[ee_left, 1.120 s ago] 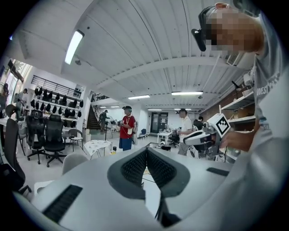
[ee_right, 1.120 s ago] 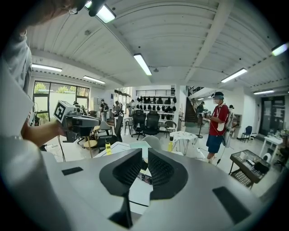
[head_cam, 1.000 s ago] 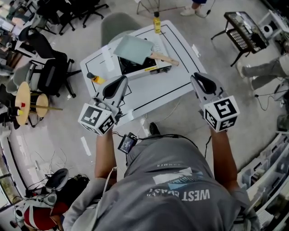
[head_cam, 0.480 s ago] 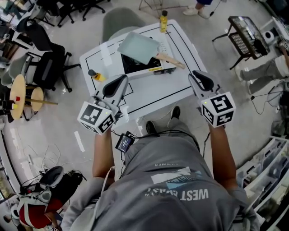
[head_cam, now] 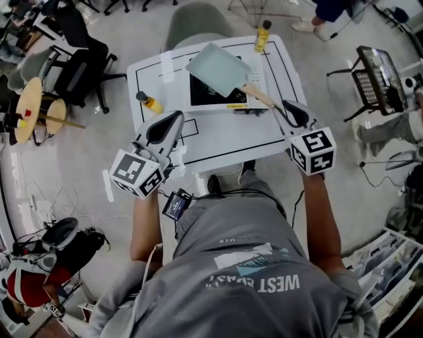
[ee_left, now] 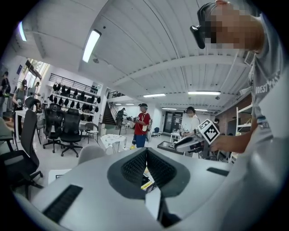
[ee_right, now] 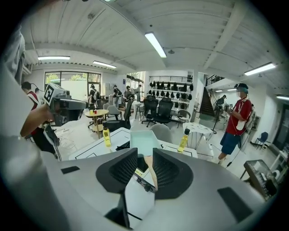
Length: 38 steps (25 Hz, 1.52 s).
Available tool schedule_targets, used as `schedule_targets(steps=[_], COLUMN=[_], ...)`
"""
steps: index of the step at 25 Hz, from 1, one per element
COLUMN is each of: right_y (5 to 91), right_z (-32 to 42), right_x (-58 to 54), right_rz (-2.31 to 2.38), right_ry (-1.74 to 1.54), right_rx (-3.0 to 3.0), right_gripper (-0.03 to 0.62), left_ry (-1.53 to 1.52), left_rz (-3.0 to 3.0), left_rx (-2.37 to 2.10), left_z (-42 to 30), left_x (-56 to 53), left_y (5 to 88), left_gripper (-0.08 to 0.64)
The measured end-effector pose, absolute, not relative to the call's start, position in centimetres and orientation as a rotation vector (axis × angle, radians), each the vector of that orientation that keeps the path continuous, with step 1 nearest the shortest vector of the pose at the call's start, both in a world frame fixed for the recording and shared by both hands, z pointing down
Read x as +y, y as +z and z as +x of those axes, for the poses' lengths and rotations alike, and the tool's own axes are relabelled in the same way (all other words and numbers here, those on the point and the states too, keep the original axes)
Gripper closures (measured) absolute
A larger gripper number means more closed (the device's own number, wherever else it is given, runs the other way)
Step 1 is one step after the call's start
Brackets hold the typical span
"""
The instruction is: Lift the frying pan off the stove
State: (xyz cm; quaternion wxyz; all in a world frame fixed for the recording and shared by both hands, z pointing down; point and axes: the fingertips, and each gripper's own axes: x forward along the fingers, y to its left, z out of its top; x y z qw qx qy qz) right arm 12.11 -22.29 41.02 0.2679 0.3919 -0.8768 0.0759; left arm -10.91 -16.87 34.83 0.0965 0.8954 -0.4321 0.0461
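Note:
A pale green square frying pan point(head_cam: 218, 68) rests on the black stove point(head_cam: 210, 94) on the white table point(head_cam: 225, 137). Its wooden handle point(head_cam: 256, 96) points toward my right gripper point(head_cam: 285, 105), whose tips are just short of the handle's end. In the right gripper view the right gripper point(ee_right: 145, 153) has its jaws opening, with a gap between them. The pan point(ee_right: 144, 140) and handle point(ee_right: 152, 173) show through that gap, farther off, with nothing gripped. My left gripper point(head_cam: 176, 119) hovers over the table's near left, its tips together in the left gripper view point(ee_left: 146, 151).
A yellow bottle point(head_cam: 263, 34) stands at the table's far right edge, and another point(head_cam: 149, 102) sits left of the stove. A grey chair point(head_cam: 198, 20) is behind the table. Office chairs, a round stool table point(head_cam: 32, 109) and other people stand around.
The table has come closer and squarer in the head view. My right gripper has moved in toward the end of the pan's handle. The left gripper holds about the same place.

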Motion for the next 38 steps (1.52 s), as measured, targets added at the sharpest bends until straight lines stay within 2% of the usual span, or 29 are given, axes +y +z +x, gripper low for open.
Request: schedule_targets(steps=[9, 12, 16, 31, 38], right_y=[47.1, 49.2, 52.0, 58.6, 60.9], right_z=[11.0, 10.4, 9.8, 8.1, 8.1], right_x=[-26.7, -27.4, -28.3, -30.7, -31.6], right_rz=[0.841, 0.745, 0.645, 0.420, 0.382], right_ry=[0.246, 0.261, 0.263, 0.155, 0.121], right_rx=[-2.291, -2.254, -2.194, -1.947, -1.862], right_gripper=[0.413, 0.364, 0.330, 0.333, 0.378], left_ry=[0.122, 0.119, 0.111, 0.060, 0.039], left_rz=[2.552, 2.517, 2.472, 2.354, 2.309], left_rx=[-1.367, -1.390, -1.423, -1.503, -1.568], left_z=[-10.8, -10.8, -11.1, -12.4, -14.4], left_x=[-18.4, -18.6, -18.9, -19.0, -19.4], left_y=[37.2, 38.0, 39.0, 42.0, 42.7], left_gripper=[0.561, 0.561, 0.561, 0.561, 0.561])
